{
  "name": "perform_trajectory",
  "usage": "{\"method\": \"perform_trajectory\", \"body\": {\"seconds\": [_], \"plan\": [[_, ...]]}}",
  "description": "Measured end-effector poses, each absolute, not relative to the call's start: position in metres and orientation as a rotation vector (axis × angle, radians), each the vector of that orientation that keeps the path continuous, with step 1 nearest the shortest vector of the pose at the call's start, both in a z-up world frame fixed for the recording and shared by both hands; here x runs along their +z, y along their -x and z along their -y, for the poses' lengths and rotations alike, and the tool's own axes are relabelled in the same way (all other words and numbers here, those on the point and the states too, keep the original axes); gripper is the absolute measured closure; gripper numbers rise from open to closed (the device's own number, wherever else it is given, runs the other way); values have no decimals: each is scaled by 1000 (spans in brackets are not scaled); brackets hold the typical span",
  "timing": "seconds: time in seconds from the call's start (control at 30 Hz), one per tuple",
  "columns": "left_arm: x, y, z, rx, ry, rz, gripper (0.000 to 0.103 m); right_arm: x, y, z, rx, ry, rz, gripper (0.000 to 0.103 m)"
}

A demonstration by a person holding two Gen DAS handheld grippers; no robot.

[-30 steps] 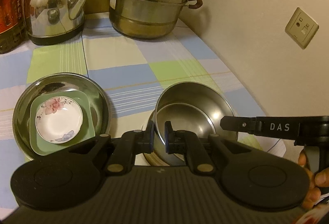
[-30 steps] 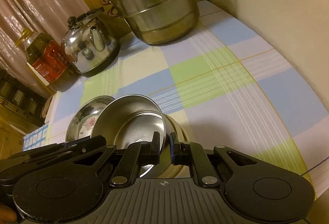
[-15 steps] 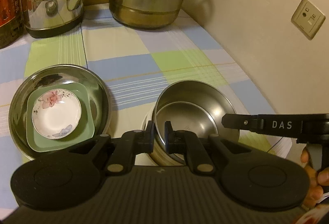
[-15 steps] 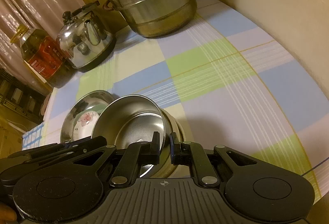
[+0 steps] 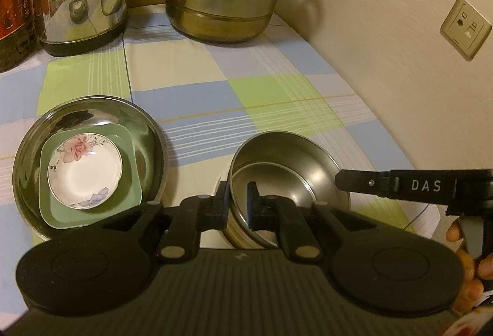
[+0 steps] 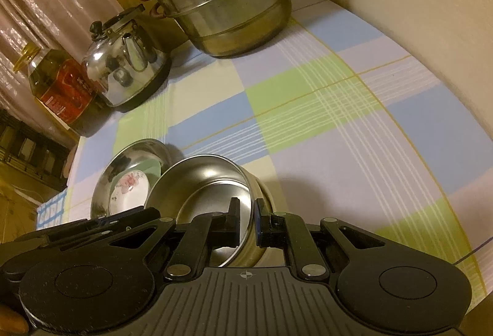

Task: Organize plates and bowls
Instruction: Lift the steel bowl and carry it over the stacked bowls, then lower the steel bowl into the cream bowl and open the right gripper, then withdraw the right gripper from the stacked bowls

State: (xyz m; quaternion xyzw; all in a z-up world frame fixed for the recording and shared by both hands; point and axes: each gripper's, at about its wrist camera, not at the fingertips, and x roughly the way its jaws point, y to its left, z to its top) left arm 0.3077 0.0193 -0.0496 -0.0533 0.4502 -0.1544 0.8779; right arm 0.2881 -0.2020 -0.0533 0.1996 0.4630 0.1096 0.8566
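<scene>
Left gripper (image 5: pixel 237 202) clamped on near rim of steel bowl (image 5: pixel 286 169); right gripper (image 6: pixel 246 220) clamped on same bowl's opposite rim. Bowl nested in another bowl on checked table (image 5: pixel 197 83). Alongside, to the left: steel plate (image 5: pixel 148 132) holding green dish (image 5: pixel 126 197) and floral saucer (image 5: pixel 84 171).

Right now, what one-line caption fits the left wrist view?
Left hand-held gripper clamps the near rim of a tilted round steel bowl beside a wide steel basin holding stacked dishes.
</scene>
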Motion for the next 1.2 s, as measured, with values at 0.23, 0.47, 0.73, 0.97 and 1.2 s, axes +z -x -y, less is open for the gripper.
{"method": "perform_trajectory", "body": {"seconds": [0.23,0.47,0.73,0.97,1.2], "plan": [[-42,-303,-19,-313,105,-915,94,-48,-283,206,242,-435,-957,93],[-24,-283,-20,-317,93,-870,93,-38,-269,209,256,-445,-927,92],[-9,-244,-25,-305,62,-853,84,-30,-237,218,269,-457,-896,49],[-3,-201,-36,-262,53,-875,76,-24,-198,224,286,-468,-910,41],[-2,-155,-39,-230,50,-894,76,-21,-157,223,324,-468,-919,32]]}}
